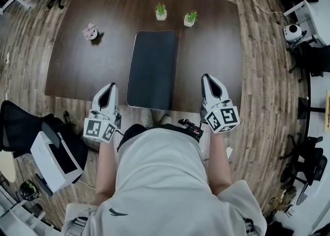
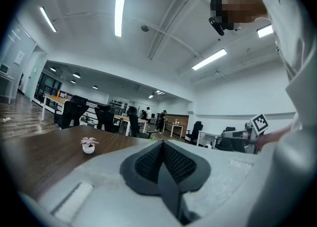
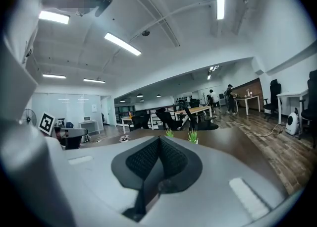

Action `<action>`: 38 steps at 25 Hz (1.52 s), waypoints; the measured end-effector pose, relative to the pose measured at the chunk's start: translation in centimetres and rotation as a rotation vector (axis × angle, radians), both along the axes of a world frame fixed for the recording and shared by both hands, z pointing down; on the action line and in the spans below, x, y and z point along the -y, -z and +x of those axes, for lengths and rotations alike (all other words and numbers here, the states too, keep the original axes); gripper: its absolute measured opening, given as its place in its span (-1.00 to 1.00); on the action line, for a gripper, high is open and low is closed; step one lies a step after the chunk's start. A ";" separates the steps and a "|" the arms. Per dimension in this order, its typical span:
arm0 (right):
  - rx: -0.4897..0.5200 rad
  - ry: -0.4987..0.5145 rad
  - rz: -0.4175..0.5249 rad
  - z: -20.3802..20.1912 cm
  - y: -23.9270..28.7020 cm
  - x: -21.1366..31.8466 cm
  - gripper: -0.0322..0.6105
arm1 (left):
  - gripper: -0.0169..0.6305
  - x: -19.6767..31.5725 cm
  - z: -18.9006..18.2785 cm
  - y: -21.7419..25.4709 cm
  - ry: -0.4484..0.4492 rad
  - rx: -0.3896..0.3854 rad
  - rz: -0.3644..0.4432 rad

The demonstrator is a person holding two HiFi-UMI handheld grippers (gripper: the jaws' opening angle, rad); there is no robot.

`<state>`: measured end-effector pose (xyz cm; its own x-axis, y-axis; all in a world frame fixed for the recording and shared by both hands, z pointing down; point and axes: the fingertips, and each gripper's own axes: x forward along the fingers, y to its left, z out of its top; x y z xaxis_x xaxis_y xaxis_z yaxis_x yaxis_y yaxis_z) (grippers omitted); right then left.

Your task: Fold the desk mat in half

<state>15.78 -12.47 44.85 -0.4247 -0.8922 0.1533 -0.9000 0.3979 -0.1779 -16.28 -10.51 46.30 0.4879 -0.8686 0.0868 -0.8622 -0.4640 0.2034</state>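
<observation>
Person in a white shirt stands at the near edge of the table (image 1: pixel 72 70), 1 gripper in each hand, both pointing away from the body.

Left gripper (image 1: pixel 107 95): clenched, pads pressed together, nothing between them. Right gripper (image 1: pixel 209 86): same, clenched and empty.

They sit at the table's near edge, 1 on each side of the desk mat (image 1: pixel 153 67). Neither touches it.

The desk mat lies flat and unfolded in the middle of the table. Its long axis runs away from the person and its near short edge is close to the table edge.

Beyond the mat's far end are 2 green plants (image 1: pixel 161 12) (image 1: pixel 191 19) in white pots. A pink plant (image 1: pixel 91 32) is off to the left, well apart from the mat.
</observation>
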 end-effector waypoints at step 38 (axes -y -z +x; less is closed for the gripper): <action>-0.015 -0.082 0.045 1.8 1.1 -3.2 -0.90 | -0.94 -0.4 0.7 -0.1 -0.027 0.000 0.004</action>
<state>17.57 -9.23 43.75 -0.3476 -0.9302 0.1180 -0.9325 0.3297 -0.1477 -15.55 -10.07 46.39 0.5114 -0.8553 0.0836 -0.8491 -0.4880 0.2020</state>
